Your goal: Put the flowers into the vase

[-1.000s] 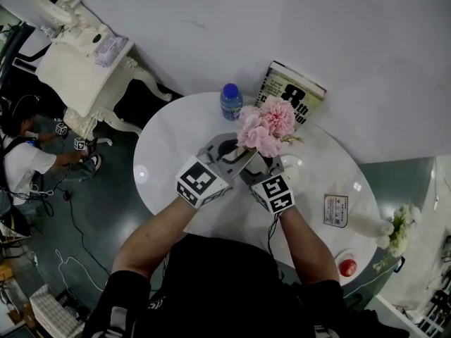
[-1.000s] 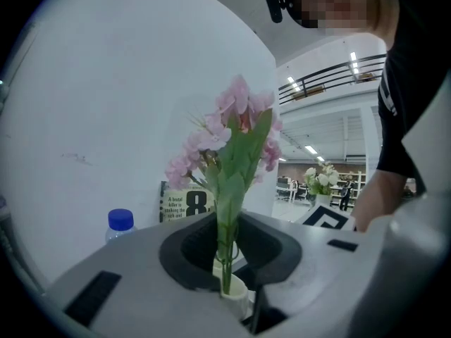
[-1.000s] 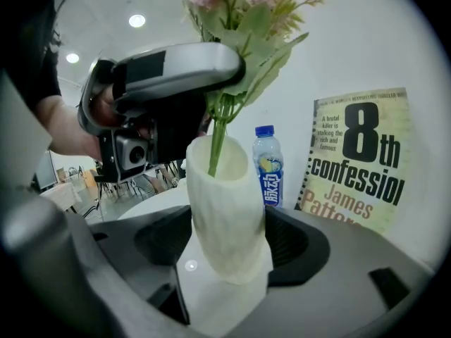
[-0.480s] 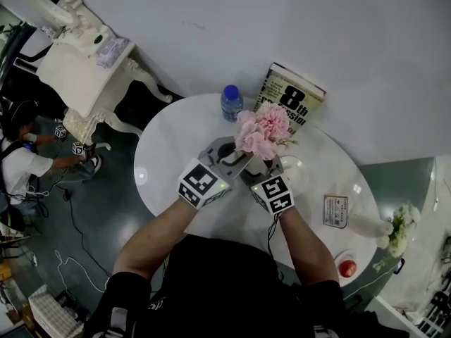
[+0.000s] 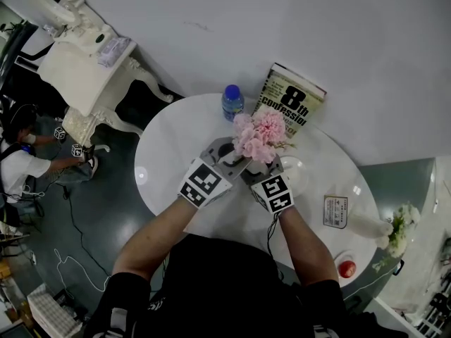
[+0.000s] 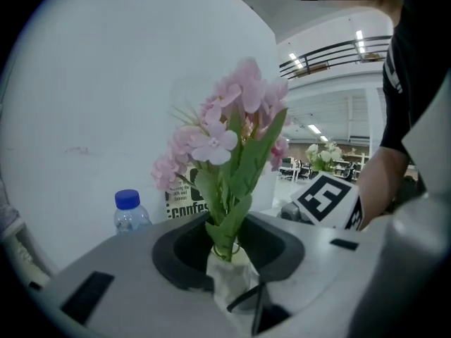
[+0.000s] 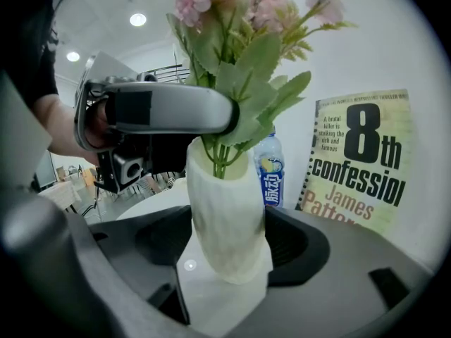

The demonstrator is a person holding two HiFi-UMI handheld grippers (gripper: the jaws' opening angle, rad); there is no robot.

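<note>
On the bench (image 5: 176, 143), the right tool (image 7: 227, 248) pinched the vase (image 7: 224, 203). The flowers (image 5: 259, 134) stood in it at twelve o'clock, stems between the left tool (image 6: 228, 251), whose jaws had just been loosening.

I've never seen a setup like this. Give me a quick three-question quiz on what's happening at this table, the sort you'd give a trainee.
1. True or false: the pink flowers already stand with their stems in the white vase.
2. What does the right tool grip? A the book; B the vase; C the card.
3. Fill in: the water bottle has a ___ cap.
Key: 1 true; 2 B; 3 blue.
</note>
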